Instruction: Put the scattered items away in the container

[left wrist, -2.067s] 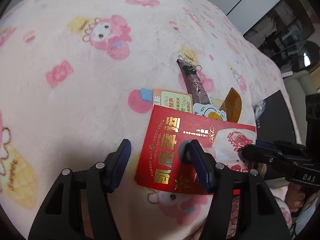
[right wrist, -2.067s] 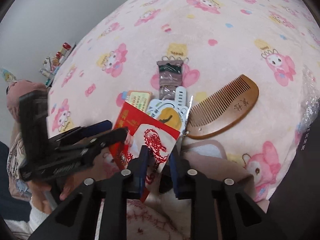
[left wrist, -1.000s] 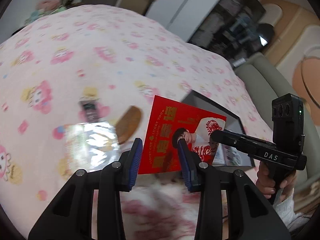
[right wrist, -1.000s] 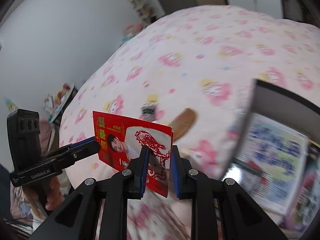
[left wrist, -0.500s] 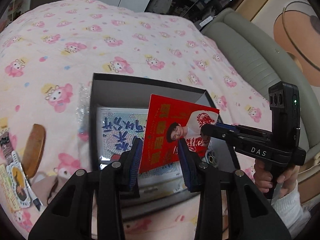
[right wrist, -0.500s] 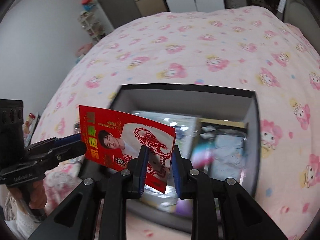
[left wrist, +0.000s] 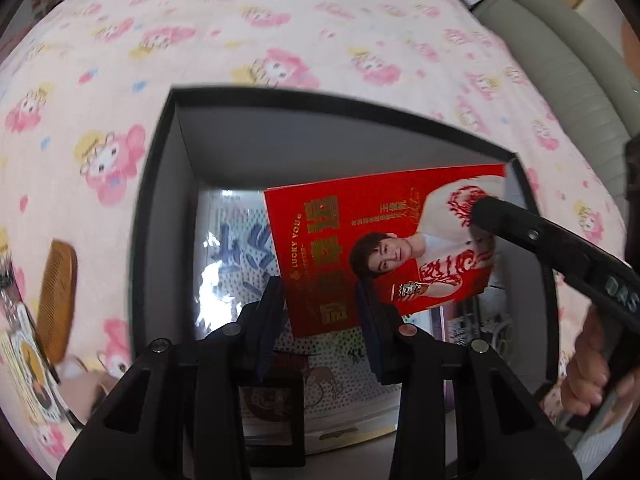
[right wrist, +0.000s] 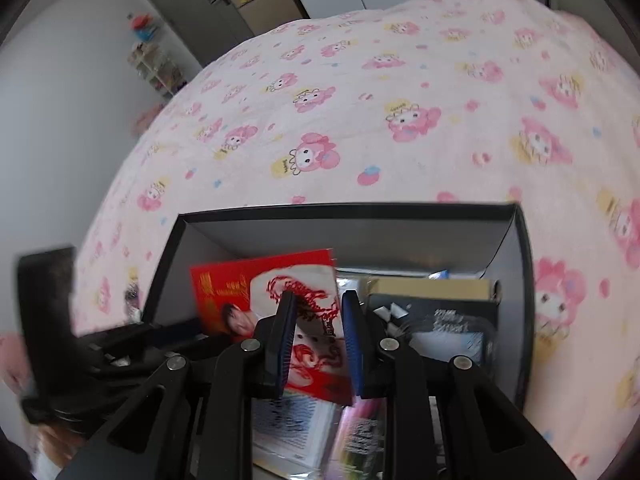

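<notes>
Left wrist view: red card (left wrist: 384,248) held over open black box (left wrist: 160,208) on bed (left wrist: 280,40). Left tongs (left wrist: 320,312) straddle card's lower edge, half-wide; cannot tell if pads press. Right tongs (right wrist: 318,332) narrow, have just been opening, card's patterned end between them, grip loosening by look. Step: dropping card into box atop booklets (left wrist: 232,256). Next: lower card flat, widen both tongs, withdraw. Comb (left wrist: 56,300) and stickers (left wrist: 24,376) left on bed, outside box.
</notes>
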Available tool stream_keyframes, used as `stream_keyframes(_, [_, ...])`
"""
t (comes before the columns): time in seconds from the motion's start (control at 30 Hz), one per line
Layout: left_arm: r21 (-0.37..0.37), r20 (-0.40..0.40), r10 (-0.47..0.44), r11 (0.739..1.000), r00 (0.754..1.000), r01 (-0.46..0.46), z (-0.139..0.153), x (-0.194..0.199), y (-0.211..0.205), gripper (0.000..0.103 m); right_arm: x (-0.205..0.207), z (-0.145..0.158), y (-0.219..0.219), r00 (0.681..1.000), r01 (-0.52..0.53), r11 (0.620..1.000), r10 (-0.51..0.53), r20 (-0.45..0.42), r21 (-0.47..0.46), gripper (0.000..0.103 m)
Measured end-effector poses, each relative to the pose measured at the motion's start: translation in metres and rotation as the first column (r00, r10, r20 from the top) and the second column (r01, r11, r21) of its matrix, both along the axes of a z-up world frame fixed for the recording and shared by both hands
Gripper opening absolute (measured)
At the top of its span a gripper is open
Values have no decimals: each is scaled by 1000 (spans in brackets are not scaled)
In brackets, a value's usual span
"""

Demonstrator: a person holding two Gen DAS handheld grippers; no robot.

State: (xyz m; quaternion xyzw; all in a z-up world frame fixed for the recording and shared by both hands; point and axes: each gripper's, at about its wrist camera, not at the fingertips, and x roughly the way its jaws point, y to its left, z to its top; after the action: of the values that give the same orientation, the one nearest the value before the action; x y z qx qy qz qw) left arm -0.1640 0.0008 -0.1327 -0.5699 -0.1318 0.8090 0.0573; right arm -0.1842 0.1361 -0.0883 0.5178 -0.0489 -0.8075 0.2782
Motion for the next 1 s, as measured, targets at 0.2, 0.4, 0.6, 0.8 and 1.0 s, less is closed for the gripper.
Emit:
stream_keyframes(0.2, [-79, 54, 38, 996, 998, -34, -12, -4, 8, 38, 0, -25, -9, 999, -30, 995, 27, 35, 95, 21])
stream_keyframes(0.4, [-142, 137, 49, 989, 989, -29, -21, -5, 7, 45, -8, -57, -13, 986, -81, 995, 71, 150, 64, 25])
stream_keyframes(0.6, [-92, 16, 21, 996, 1000, -19, 4, 8, 20, 48, -8, -42, 13, 992, 10, 1000, -13, 129, 22, 25])
stream_keyframes(0.8, [-27, -16, -129, 991, 992, 129, 8, 13, 59, 49, 10, -1, 36, 995, 97, 989, -92, -44, 115, 25])
stream_keyframes(1.0, [-28, 58, -232, 972, 971, 234, -10, -1, 90, 49, 13, 0, 37, 988, 128, 969, -107, -108, 212, 26])
